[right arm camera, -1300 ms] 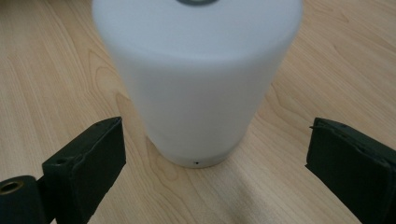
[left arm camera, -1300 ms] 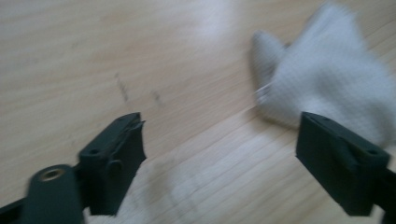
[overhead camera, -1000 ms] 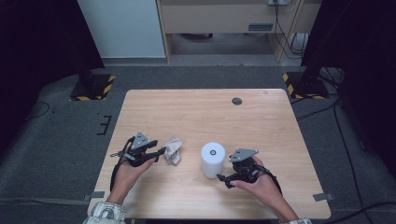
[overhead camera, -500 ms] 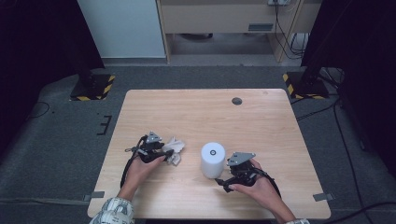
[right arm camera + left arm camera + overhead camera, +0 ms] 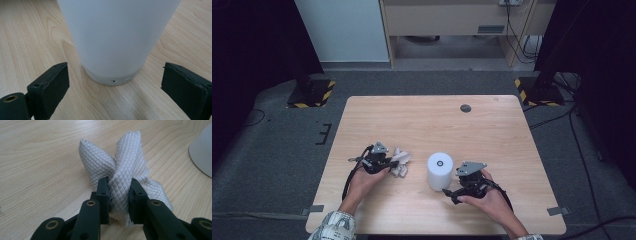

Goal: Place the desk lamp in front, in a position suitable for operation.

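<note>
A crumpled grey quilted cloth (image 5: 402, 163) (image 5: 127, 165) lies on the wooden table (image 5: 422, 120), left of centre. My left gripper (image 5: 393, 164) (image 5: 119, 188) has just been closing and is now shut on a fold of the cloth, with both pads pressing it. A white upright cylinder (image 5: 440, 171) (image 5: 117, 32) stands to the right of the cloth. My right gripper (image 5: 452, 184) (image 5: 116, 75) sits just right of the cylinder's base. It is open, its jaws have been spreading wider, and its pads stand apart on either side without touching the cylinder.
A small dark round grommet (image 5: 465, 108) sits near the table's far edge. Black-and-yellow striped stand bases (image 5: 311, 93) (image 5: 538, 90) rest on the floor beyond the far corners. Bare wood stretches across the far half of the table.
My left hand moved right and down onto the cloth, and its jaws closed on a fold. The right hand and the cylinder stayed put.
</note>
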A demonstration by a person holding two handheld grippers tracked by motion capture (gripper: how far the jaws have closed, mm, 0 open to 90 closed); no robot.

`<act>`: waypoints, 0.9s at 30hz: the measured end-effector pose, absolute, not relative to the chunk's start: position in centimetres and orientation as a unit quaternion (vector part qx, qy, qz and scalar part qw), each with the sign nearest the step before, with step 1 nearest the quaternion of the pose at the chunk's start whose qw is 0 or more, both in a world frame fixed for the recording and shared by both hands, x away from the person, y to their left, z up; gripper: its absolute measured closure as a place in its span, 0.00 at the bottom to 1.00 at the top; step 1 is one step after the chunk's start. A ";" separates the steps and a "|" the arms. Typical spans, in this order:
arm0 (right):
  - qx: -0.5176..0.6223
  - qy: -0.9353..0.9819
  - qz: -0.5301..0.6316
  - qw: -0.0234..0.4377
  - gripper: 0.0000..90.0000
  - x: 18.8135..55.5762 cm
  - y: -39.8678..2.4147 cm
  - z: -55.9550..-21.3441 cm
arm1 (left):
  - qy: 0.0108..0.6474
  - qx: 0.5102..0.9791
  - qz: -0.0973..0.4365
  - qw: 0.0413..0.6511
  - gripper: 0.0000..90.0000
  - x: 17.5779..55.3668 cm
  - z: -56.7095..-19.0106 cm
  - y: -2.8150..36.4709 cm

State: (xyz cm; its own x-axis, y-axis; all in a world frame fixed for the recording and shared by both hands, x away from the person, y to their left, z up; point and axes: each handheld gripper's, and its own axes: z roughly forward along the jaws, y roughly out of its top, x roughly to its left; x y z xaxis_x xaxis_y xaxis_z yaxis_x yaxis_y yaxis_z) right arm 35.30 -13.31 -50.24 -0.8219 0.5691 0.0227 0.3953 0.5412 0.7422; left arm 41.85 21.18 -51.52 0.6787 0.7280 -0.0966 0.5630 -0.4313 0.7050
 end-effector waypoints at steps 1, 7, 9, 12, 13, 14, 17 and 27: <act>0.277 0.869 0.393 0.114 0.09 35.4 -13.2 -50.2 | 0.382 0.836 0.110 0.378 0.82 41.6 -51.0 21.1; 0.280 0.862 0.404 0.121 0.09 35.7 -12.9 -50.3 | 0.359 0.829 0.115 0.413 0.82 40.0 -48.3 20.8; 0.277 0.863 0.405 0.120 0.09 35.8 -12.7 -50.3 | 0.345 0.831 0.114 0.421 0.82 39.8 -47.3 20.6; 0.274 0.863 0.408 0.120 0.09 35.8 -12.5 -50.1 | 0.327 0.835 0.110 0.428 0.83 39.5 -46.0 20.1; 0.274 0.863 0.408 0.120 0.09 35.8 -12.5 -50.1 | 0.327 0.835 0.110 0.428 0.83 39.5 -46.0 20.1; 0.275 0.862 0.409 0.120 0.09 35.9 -12.5 -50.0 | 0.316 0.840 0.107 0.429 0.83 39.3 -45.3 19.8; 0.276 0.861 0.410 0.119 0.09 36.0 -12.6 -49.9 | 0.297 0.850 0.104 0.423 0.83 39.0 -44.4 18.9; 0.276 0.860 0.416 0.106 0.06 36.9 -12.8 -49.6 | 0.249 0.872 0.086 0.412 0.83 39.1 -41.4 15.3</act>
